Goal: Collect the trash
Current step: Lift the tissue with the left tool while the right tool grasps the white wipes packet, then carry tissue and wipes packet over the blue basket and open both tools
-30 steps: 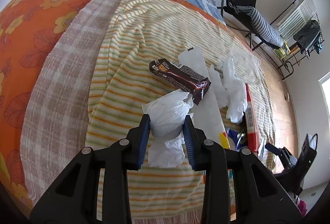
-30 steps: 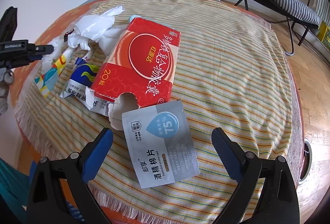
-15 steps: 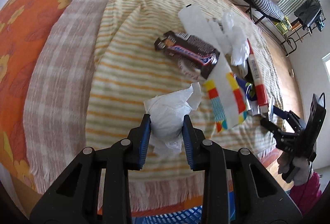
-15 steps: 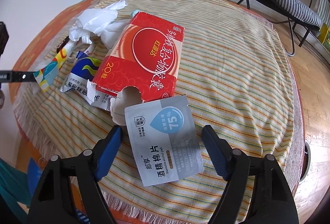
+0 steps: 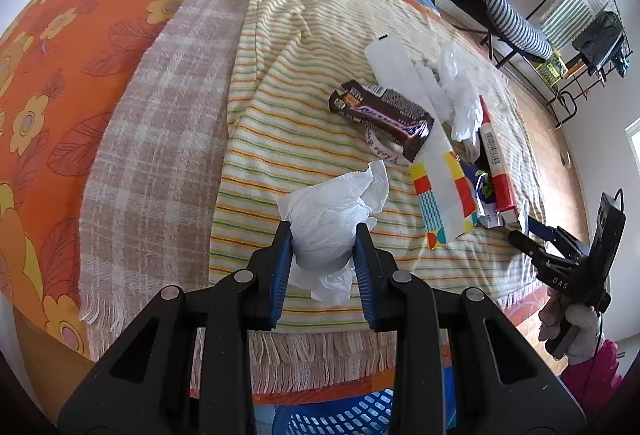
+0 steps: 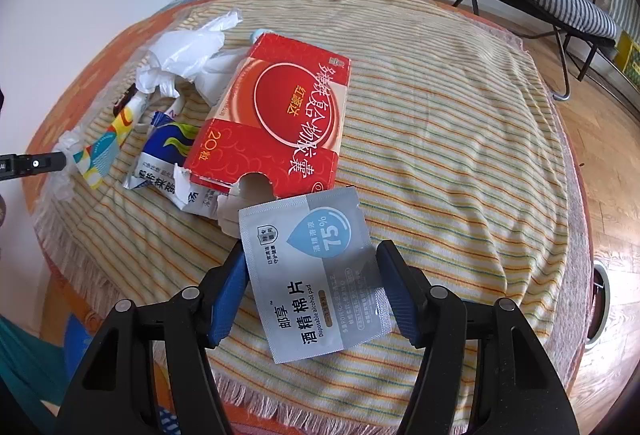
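Note:
My left gripper (image 5: 323,235) is shut on a crumpled white tissue (image 5: 332,207), held just above the striped blanket (image 5: 280,83) near its fringed edge. My right gripper (image 6: 310,255) points down at a grey-blue alcohol pad packet (image 6: 316,275) lying flat on the blanket. Its jaws are closing with the packet between them, and the blue pads (image 6: 234,275) stand right at the packet's edges. In the left wrist view the right gripper (image 5: 560,247) shows at the far right.
A brown candy bar wrapper (image 5: 380,111), a colourful paper sleeve (image 5: 444,191), white plastic (image 6: 188,47), a torn blue-white pouch (image 6: 164,159) and a red carton (image 6: 280,115) lie on the bed. A blue basket (image 5: 340,419) sits below the fringe. A folding chair (image 6: 552,7) stands on the wooden floor.
My left gripper has drawn back toward the fringed edge with the tissue in it. The right gripper's jaws have narrowed around the alcohol pad packet without shifting place.

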A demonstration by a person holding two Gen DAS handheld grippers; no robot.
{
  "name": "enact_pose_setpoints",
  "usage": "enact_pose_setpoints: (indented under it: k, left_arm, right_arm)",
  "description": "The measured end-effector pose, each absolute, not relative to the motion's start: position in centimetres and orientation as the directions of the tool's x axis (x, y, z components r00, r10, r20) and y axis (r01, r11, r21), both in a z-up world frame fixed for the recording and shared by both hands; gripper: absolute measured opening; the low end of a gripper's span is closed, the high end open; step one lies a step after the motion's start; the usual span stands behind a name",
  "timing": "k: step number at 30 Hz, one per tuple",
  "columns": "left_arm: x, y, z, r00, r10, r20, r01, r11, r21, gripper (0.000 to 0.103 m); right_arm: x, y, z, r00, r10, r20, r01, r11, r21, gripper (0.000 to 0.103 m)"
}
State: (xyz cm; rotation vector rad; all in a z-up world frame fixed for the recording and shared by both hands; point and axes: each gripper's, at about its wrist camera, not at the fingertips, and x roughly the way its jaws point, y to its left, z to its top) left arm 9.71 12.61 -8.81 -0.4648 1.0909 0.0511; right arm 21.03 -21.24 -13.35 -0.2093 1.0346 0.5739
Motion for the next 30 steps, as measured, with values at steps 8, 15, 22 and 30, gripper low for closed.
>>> enact_pose_setpoints:
  k: [8, 15, 22, 30]
  left_arm:
    - [8.3, 11.4, -6.2, 0.521, -0.19, -0.832, -0.222, 0.911, -0.347, 0.03]
    - [6.6, 9.2, -4.3, 0.546, -0.225, -0.807, -0.16, 0.917, -0.365, 0.03]
    - [4.1, 6.7, -3.9, 0.538, -0.266, -0.8, -0.1, 0.922, -0.374, 0.03]
    - [0.5, 4.1, -5.0, 0.516, -0.299, -0.803, -0.059, 0.923, -0.381, 0.03]
  right_arm:
    - [19.2, -22.0, -11.3, 0.426, 0.355, -0.832, -0.542, 0.837, 0.079, 0.063]
    - [16.4, -22.3, -8.4, 0.454, 0.402, -0.795, -0.555, 0.826, 0.101, 0.063]
    - [12.1, -20.9, -5.7, 0.479, 0.442, -0.759, -0.606, 0.791, 0.079, 0.063]
    - [6.8, -19.7, -5.8, 0.443, 0.477, -0.759, -0.657, 0.749, 0.088, 0.063]
